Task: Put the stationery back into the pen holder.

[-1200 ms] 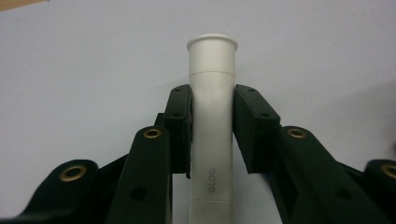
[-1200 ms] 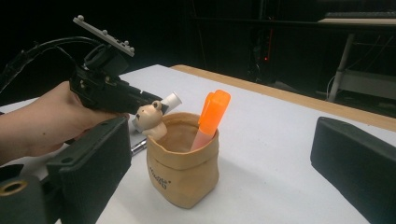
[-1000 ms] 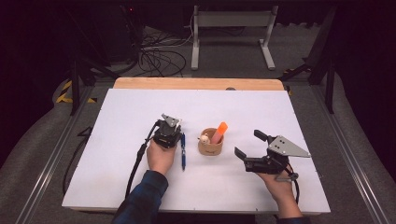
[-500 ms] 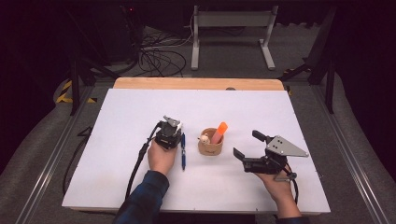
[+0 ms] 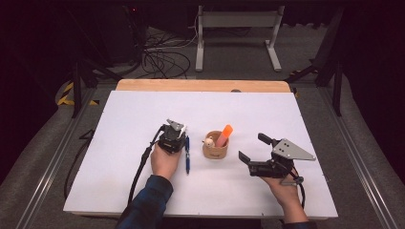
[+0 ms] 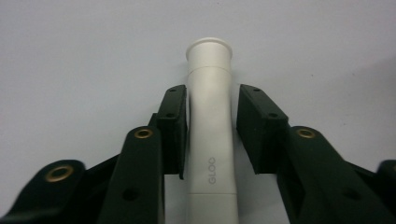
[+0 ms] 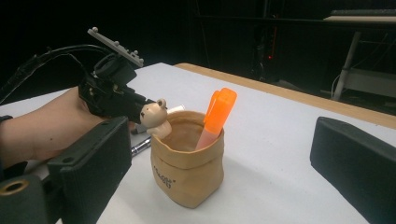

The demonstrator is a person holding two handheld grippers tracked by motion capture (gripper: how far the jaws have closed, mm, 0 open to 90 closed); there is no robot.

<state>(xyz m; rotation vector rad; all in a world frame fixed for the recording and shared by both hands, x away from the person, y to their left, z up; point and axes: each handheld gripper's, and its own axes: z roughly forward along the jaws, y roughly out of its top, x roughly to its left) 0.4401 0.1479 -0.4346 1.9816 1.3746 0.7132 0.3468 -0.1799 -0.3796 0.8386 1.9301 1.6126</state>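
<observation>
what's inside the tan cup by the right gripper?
An orange highlighter leans in the tan cup, cap up. A small bear figure sits on its rim. The cup wall hides the highlighter's lower end and the cup's bottom.

You see a white glue stick (image 6: 210, 135), an orange highlighter (image 7: 215, 116), a tan holder (image 7: 187, 165), a blue pen (image 5: 186, 153), a white bench (image 5: 119, 143).

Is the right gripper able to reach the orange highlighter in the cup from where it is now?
Probably yes. The right gripper is open and faces the cup, with bare table between them. The orange highlighter sticks out above the rim, and the left gripper is on the far side.
</observation>
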